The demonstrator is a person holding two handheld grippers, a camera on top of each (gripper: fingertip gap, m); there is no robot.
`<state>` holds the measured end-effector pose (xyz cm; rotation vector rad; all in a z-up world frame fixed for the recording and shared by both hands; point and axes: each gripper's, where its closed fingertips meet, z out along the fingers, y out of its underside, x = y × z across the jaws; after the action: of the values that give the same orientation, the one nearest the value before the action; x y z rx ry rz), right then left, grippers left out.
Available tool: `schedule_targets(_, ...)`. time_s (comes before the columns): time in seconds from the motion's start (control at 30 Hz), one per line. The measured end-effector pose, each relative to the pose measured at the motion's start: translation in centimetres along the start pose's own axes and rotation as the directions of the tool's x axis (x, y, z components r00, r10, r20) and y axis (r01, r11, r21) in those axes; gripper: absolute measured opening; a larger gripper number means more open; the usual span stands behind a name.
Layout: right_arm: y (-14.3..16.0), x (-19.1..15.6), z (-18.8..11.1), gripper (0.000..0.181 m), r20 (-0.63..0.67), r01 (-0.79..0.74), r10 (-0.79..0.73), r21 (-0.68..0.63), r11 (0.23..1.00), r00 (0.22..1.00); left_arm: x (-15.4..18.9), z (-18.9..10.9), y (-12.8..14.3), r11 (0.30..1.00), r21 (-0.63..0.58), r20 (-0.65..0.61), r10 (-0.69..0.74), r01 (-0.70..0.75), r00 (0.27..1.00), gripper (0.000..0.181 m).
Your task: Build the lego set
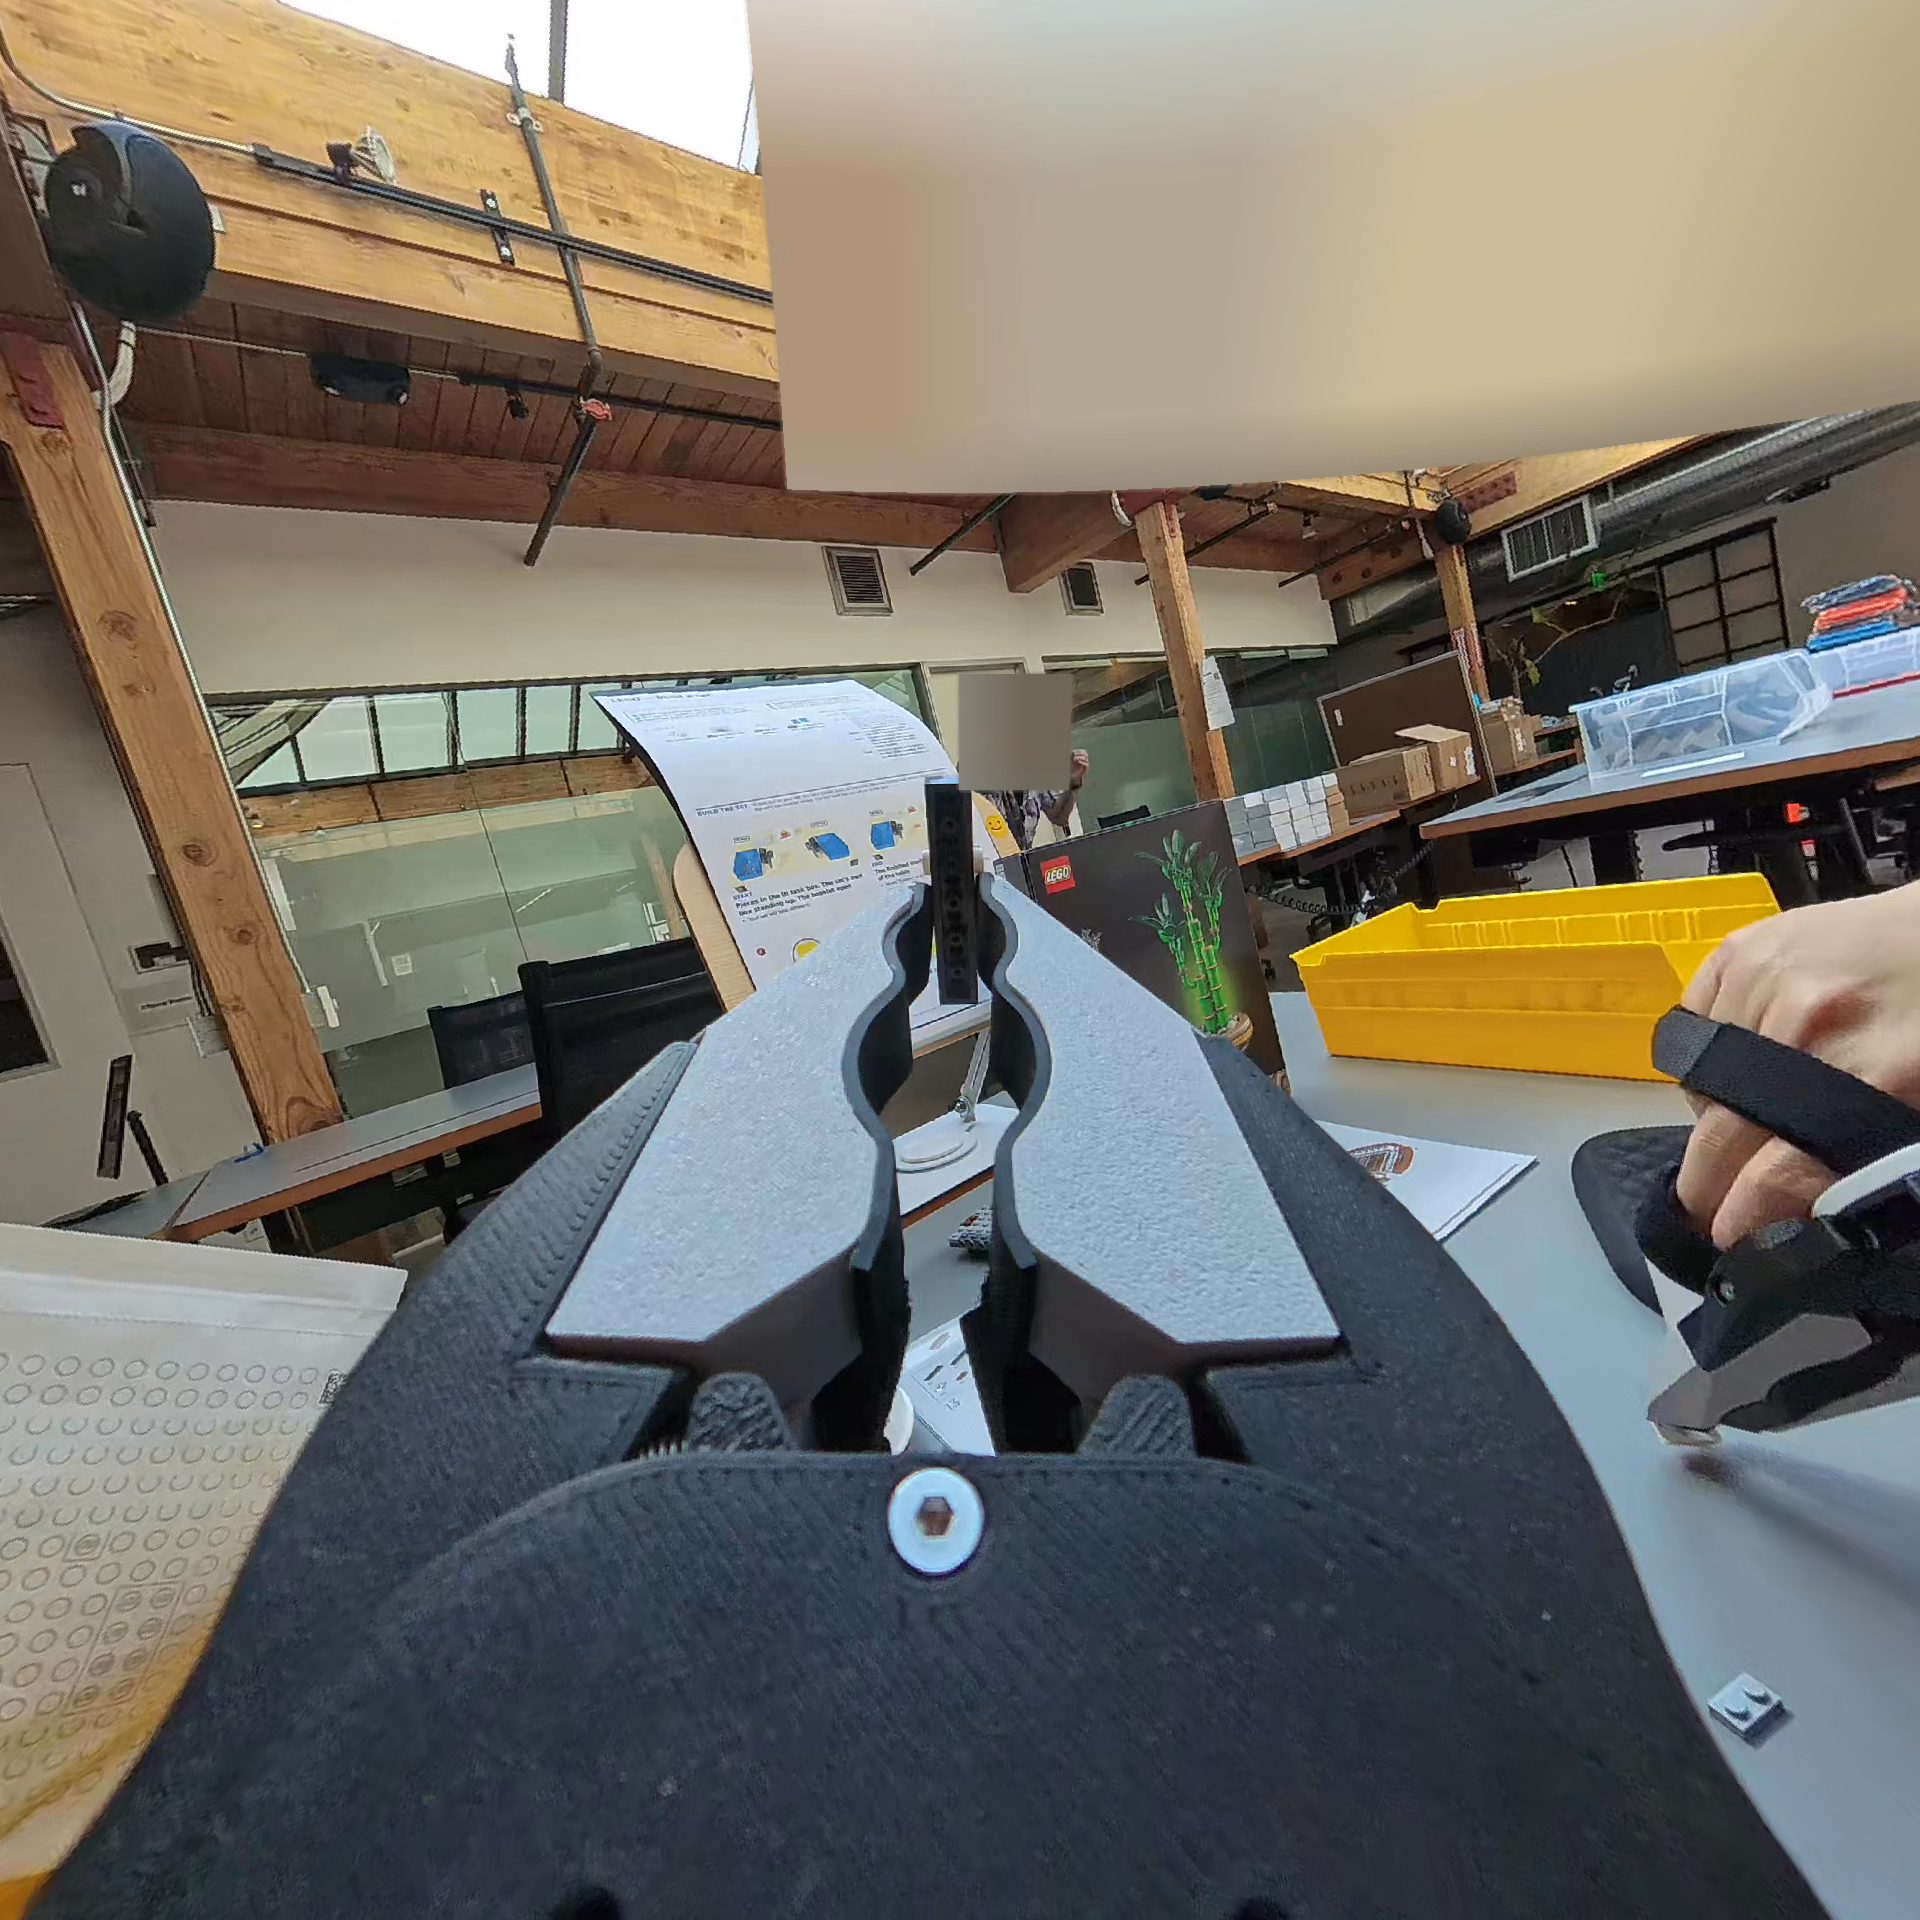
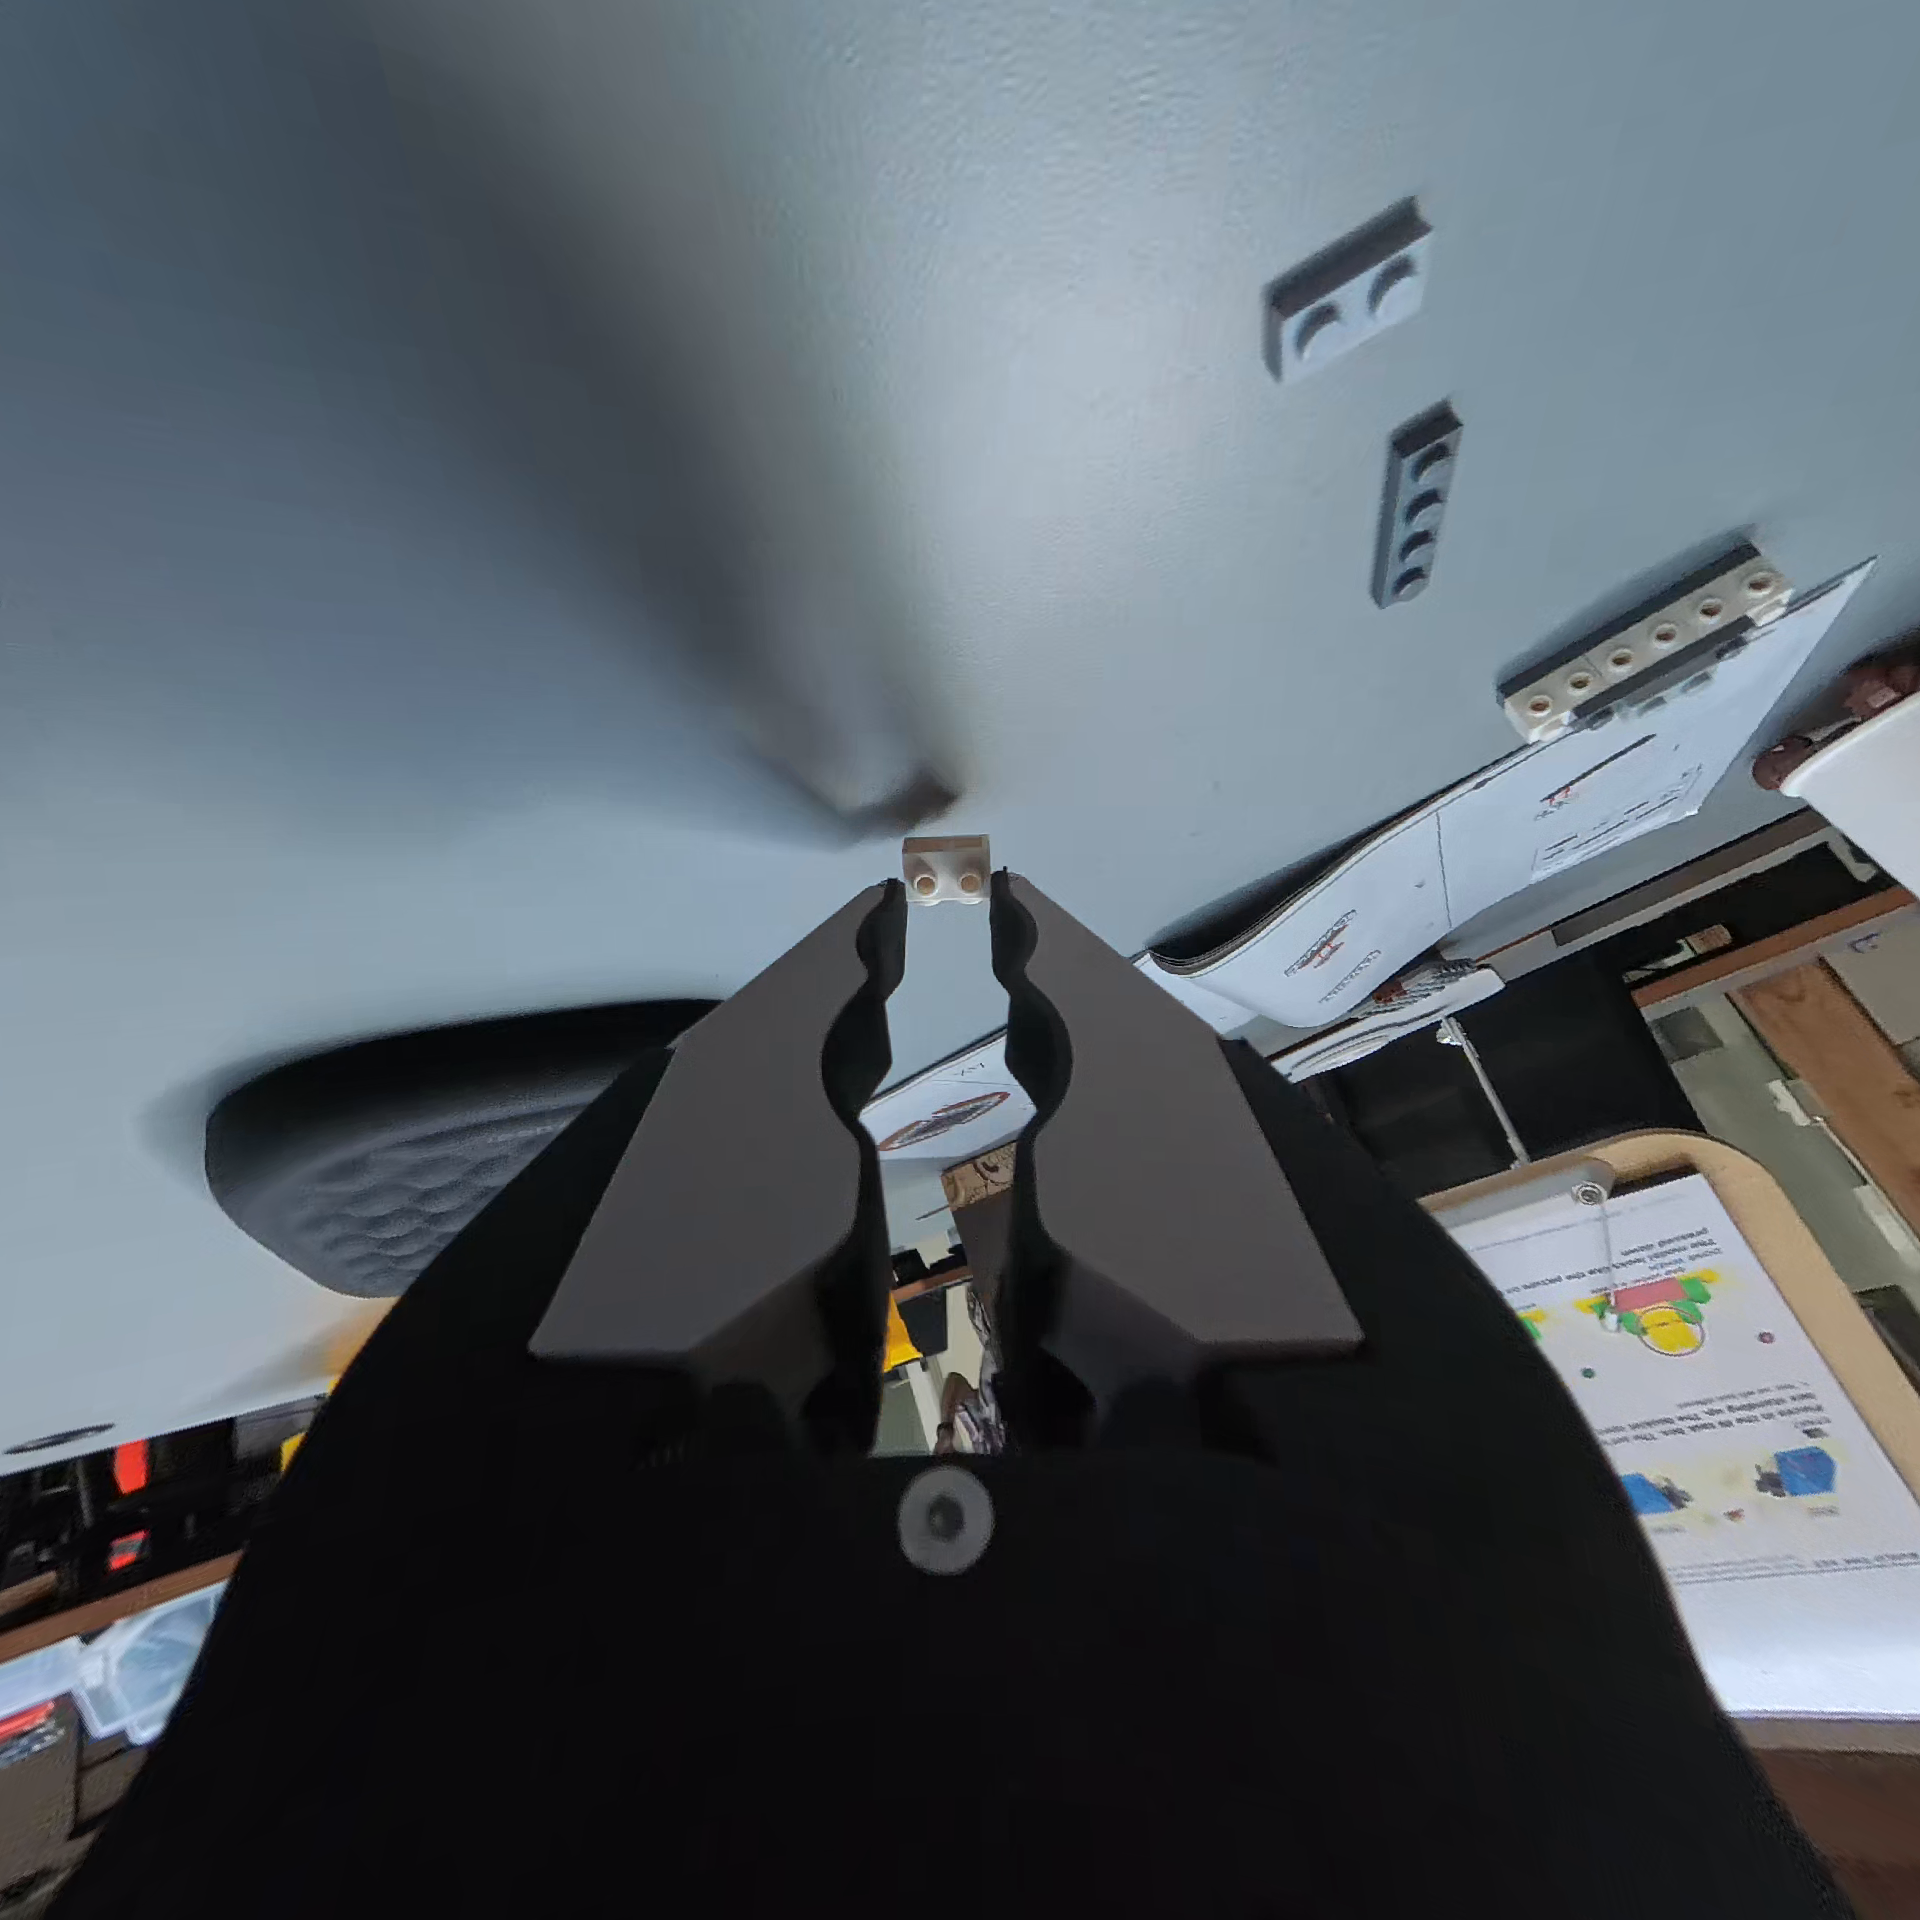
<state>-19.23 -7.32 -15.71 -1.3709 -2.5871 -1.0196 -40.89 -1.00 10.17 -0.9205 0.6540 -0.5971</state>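
Left claw (image 1: pixel 951 914): clamped on upright black holed beam (image 1: pixel 954 904) | Right claw (image 2: pixel 943 885): narrow gap around small white two-stud brick (image 2: pixel 943 875) on table (image 2: pixel 520 520), grip unconfirmed | Step: picking brick | Next: close, lift, align with beam.

Likely workshop-office, timber beams (image 1: pixel 166 727), worktables (image 1: pixel 1683 769), stacked cardboard boxes (image 1: pixel 1403 774)

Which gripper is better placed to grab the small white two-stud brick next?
Right. The right gripper is open with the white brick between its fingertips; the left gripper already grips a black beam.
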Motion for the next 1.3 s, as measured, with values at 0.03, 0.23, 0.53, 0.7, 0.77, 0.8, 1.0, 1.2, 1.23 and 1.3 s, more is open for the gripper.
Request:
schedule_targets(0.03,0.1,0.0,0.2,0.016,0.0,0.024,-0.024,-0.011,1.0,1.0,0.0,0.0,0.1,1.0,-0.002,-0.001,-0.001,0.001,1.0,0.005)
schedule_targets(0.23,0.0,0.8,0.0,0.024,-0.03,-0.002,0.002,-0.011,1.0,1.0,-0.1,0.2,0.4,1.0,-0.008,-0.005,-0.02,0.02,1.0,0.005)
schedule_targets(0.53,-0.5,1.6,-2.4,0.02,0.592,-0.902,0.682,0.316,0.293,0.429,-0.3,0.1,0.2,0.999,0.008,-0.006,-0.046,0.046,0.999,0.005)
schedule_targets(0.7,1.3,2.3,-1.7,0.013,0.881,-0.984,0.466,0.147,-0.106,0.081,0.2,0.4,0.5,0.998,0.003,-0.023,-0.058,0.058,0.998,0.005)
schedule_targets(0.77,0.6,1.8,-1.5,0.018,0.913,-0.992,0.405,0.091,-0.082,0.051,0.4,0.5,0.6,0.999,-0.006,-0.025,-0.045,0.045,0.999,0.005)
schedule_targets(0.8,0.3,1.4,-1.0,0.022,0.912,-0.996,0.408,0.074,-0.045,0.049,0.4,0.5,0.6,0.999,-0.008,-0.025,-0.04,0.04,0.999,0.005)
schedule_targets(1.0,-1.3,0.9,-0.4,0.023,0.923,-0.998,0.38,0.059,0.012,0.059,0.7,0.8,1.1,0.998,-0.016,-0.038,-0.056,0.056,0.998,0.005)
schedule_targets(1.2,-0.7,1.4,-0.6,0.019,0.947,-0.998,0.32,0.021,-0.054,0.003,1.1,1.0,1.2,0.998,-0.02,-0.051,-0.052,0.051,0.997,0.005)
schedule_targets(1.23,-0.6,1.4,-0.4,0.017,0.947,-0.998,0.32,0.019,-0.065,-0.003,1.1,1.0,1.2,0.998,-0.021,-0.053,-0.052,0.051,0.997,0.005)
schedule_targets(1.3,-0.7,1.2,-0.5,0.018,0.952,-0.998,0.307,0.015,-0.055,-0.003,1.2,1.0,1.2,0.998,-0.022,-0.055,-0.052,0.051,0.997,0.005)
